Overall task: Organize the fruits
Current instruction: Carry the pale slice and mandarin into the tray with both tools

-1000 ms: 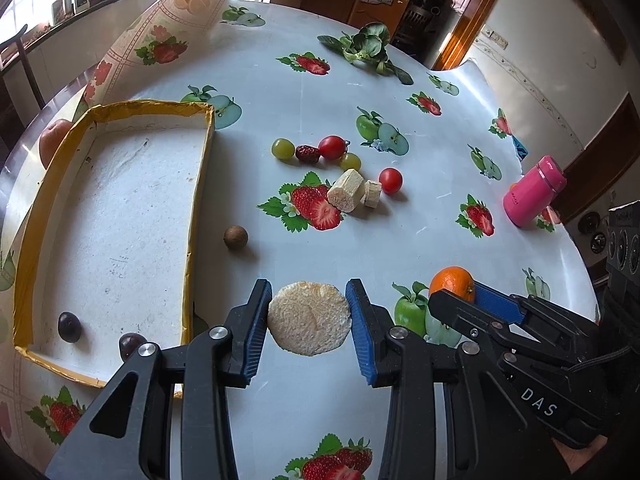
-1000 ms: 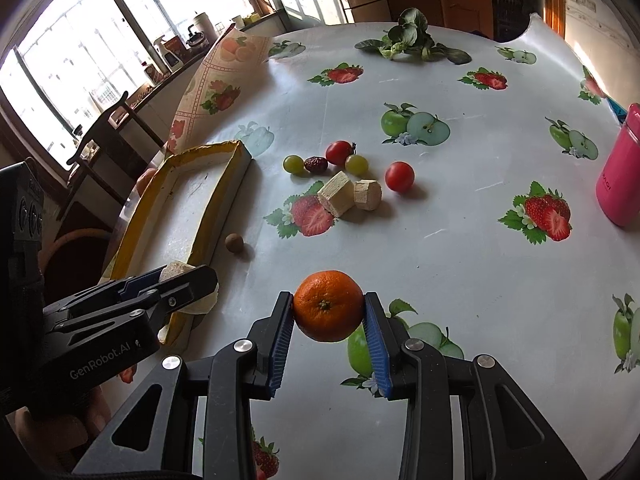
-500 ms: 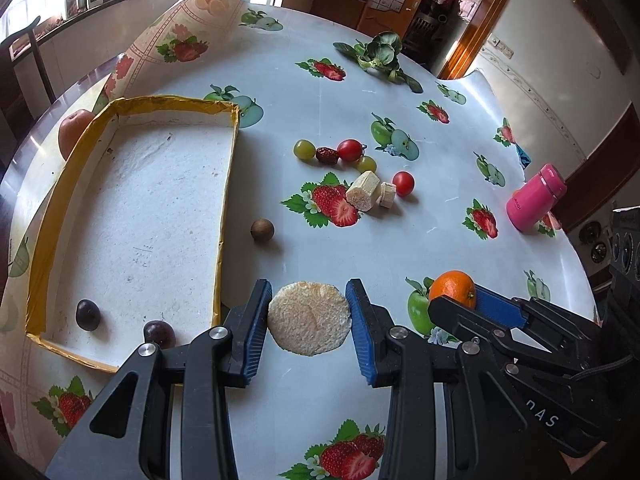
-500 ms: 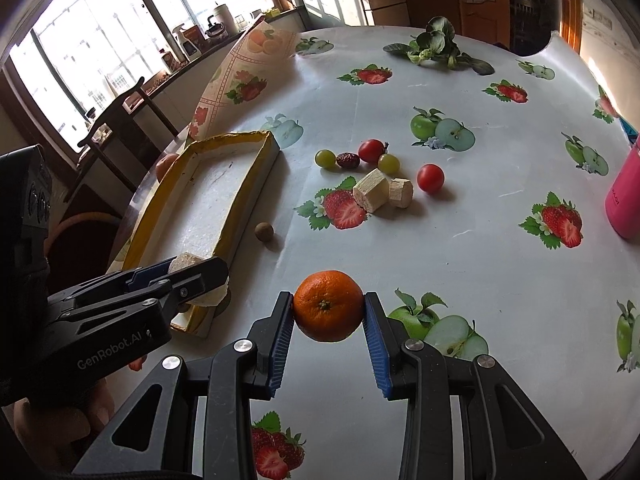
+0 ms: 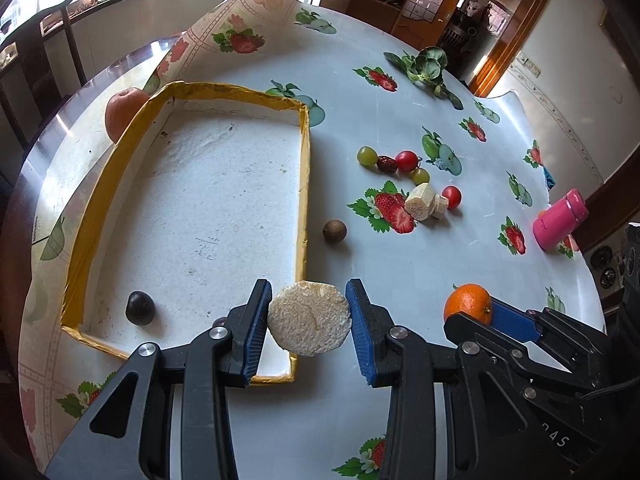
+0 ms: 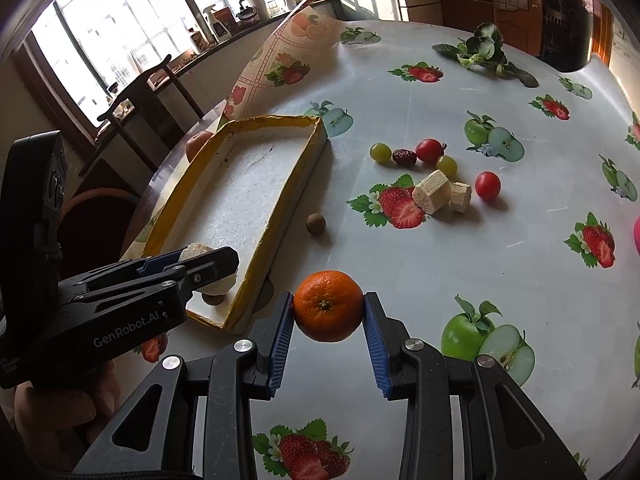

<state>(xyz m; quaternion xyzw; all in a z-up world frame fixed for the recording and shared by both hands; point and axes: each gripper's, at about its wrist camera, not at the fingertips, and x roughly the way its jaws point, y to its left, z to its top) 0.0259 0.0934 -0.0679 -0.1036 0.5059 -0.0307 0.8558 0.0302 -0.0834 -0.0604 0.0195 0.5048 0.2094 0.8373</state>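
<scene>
My left gripper (image 5: pixel 308 320) is shut on a pale round fruit slice (image 5: pixel 309 323) and holds it above the near right corner of the yellow-rimmed tray (image 5: pixel 305 184). My right gripper (image 6: pixel 328 312) is shut on an orange (image 6: pixel 328 306) above the tablecloth, right of the tray (image 6: pixel 296 184). A dark plum (image 5: pixel 140 308) lies in the tray; a second dark fruit is mostly hidden behind my left fingers. Loose on the cloth are a brown round fruit (image 5: pixel 334 231), two pale chunks (image 5: pixel 424 202), grapes, a date and cherry tomatoes (image 5: pixel 406 160).
A pink bottle (image 5: pixel 560 219) stands at the right edge. A leafy green (image 5: pixel 428 66) lies at the back. A reddish apple (image 5: pixel 124 110) sits behind the tray's far left corner. The tablecloth is folded up at the back left. A chair (image 6: pixel 148 96) stands beyond the table.
Both grippers have moved left with their loads. The slice now hangs over the tray's near right corner instead of the cloth. The orange is nearer the tray.
</scene>
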